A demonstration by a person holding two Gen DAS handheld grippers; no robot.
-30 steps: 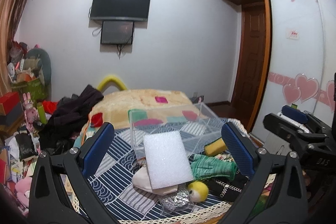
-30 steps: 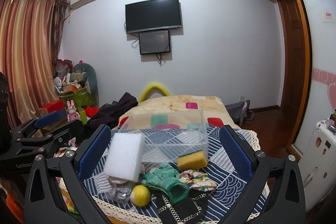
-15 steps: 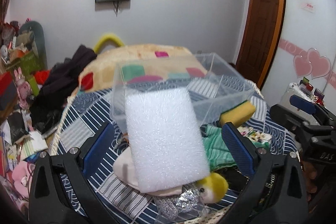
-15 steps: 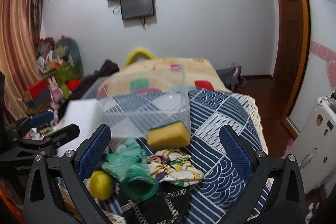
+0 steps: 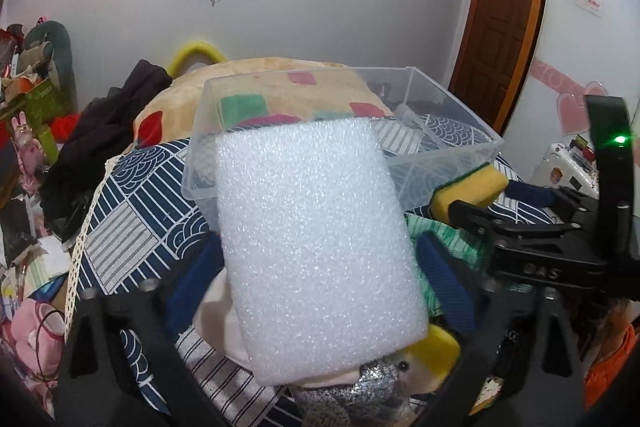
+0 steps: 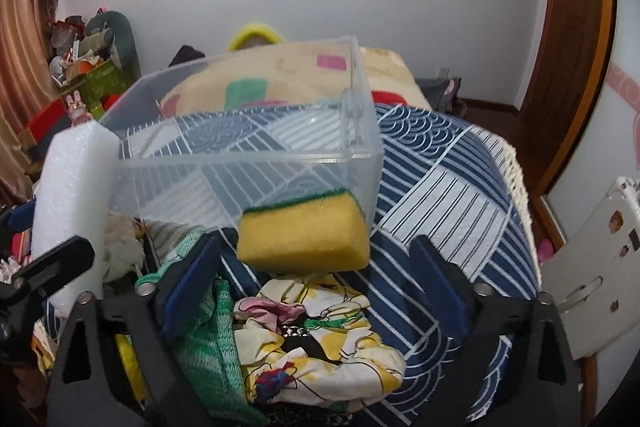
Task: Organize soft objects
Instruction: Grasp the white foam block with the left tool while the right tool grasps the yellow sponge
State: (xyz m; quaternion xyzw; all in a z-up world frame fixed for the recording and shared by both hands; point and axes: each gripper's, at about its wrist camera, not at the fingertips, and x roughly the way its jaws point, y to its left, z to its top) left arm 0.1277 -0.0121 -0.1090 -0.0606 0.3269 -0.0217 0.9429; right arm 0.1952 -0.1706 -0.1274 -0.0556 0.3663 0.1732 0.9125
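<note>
The white foam block point(image 5: 320, 247) leans on its edge against the near left wall of the clear plastic bin point(image 5: 448, 147), which stands on the blue patterned bedspread point(image 6: 440, 179). It rests on a cream cloth point(image 5: 218, 311) near the bed's front edge. The left gripper point(image 5: 316, 275) straddles the block with its jaws spread wide, blue pads to either side; whether they touch the foam yet cannot be told. The block looks very light and springy, with a slightly rough skin, so a gentle squeeze across its narrow width, low down near the middle, should hold it without crushing.

The yellow sponge point(image 6: 304, 231), green scourer side up, lies against the bin's near right corner. The right gripper point(image 6: 316, 279) hovers just before it, jaws wide apart and holding nothing. The sponge is soft and compressible; its two short ends give the best purchase. A floral cloth point(image 6: 316, 347) and a green knit glove point(image 6: 208, 339) lie limp beneath the gripper and would need pinching by a fold.
</note>
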